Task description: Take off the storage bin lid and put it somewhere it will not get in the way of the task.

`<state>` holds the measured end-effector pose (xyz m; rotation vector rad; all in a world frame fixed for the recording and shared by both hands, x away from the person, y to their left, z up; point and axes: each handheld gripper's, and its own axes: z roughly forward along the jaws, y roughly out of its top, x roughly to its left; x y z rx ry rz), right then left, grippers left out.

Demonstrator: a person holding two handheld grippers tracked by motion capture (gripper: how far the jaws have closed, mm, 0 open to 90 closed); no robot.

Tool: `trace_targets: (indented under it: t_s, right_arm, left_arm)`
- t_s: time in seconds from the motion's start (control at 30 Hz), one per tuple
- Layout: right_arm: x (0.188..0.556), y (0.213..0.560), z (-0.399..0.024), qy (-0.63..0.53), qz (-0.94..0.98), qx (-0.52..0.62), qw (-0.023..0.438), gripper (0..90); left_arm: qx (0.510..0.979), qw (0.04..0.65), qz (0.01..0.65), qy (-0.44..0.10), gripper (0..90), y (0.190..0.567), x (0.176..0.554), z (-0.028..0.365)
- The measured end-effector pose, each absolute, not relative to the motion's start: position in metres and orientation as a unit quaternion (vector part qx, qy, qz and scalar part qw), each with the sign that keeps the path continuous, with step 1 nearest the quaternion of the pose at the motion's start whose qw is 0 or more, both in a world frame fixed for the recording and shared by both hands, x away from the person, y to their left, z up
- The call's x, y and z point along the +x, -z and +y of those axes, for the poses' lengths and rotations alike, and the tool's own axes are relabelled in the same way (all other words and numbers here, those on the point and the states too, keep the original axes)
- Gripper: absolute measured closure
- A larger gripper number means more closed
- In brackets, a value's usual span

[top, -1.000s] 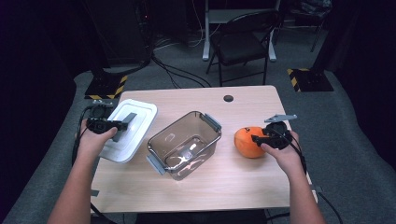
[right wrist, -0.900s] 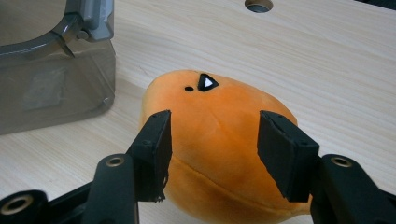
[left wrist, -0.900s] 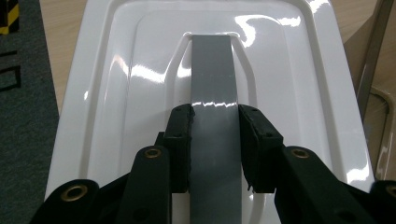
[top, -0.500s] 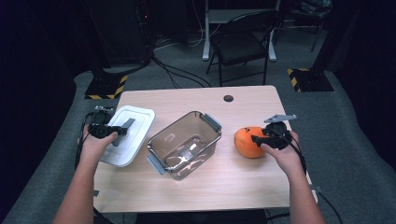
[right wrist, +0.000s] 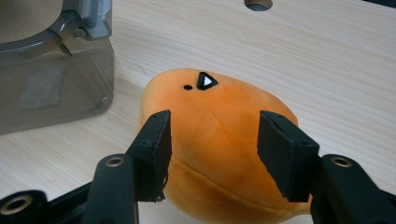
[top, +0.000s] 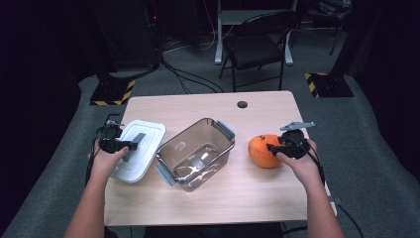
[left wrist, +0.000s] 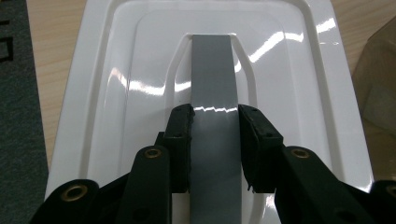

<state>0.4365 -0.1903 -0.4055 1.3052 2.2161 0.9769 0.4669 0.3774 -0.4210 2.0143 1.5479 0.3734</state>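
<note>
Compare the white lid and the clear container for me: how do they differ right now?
The white lid is opaque, flat and shallow; the clear container is see-through, smoky-tinted and deep. The lid has a grey centre strip clamped by the left gripper; no gripper touches the container, and grey latches sit at its ends. Both are rounded rectangles on the wooden table.

A pale wooden table (top: 208,203) fills the lower middle of the high view, with a round cable hole (top: 242,104) near its top edge. On it lie a white lid (top: 148,136) at left, a clear smoky container (top: 195,153) (open, grey clips) in the centre, and an orange plush toy (top: 261,150) at right.
</note>
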Motion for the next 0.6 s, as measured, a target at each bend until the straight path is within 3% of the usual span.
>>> trace_targets:
  t_s: [0.6]
  right_arm:
    - [0.437,0.409,-0.189,-0.345,0.793,0.464,0.192,44.6]
  left_arm:
    - [0.748,0.279,0.586,-0.138,66.5,0.450,0.463,0.378]
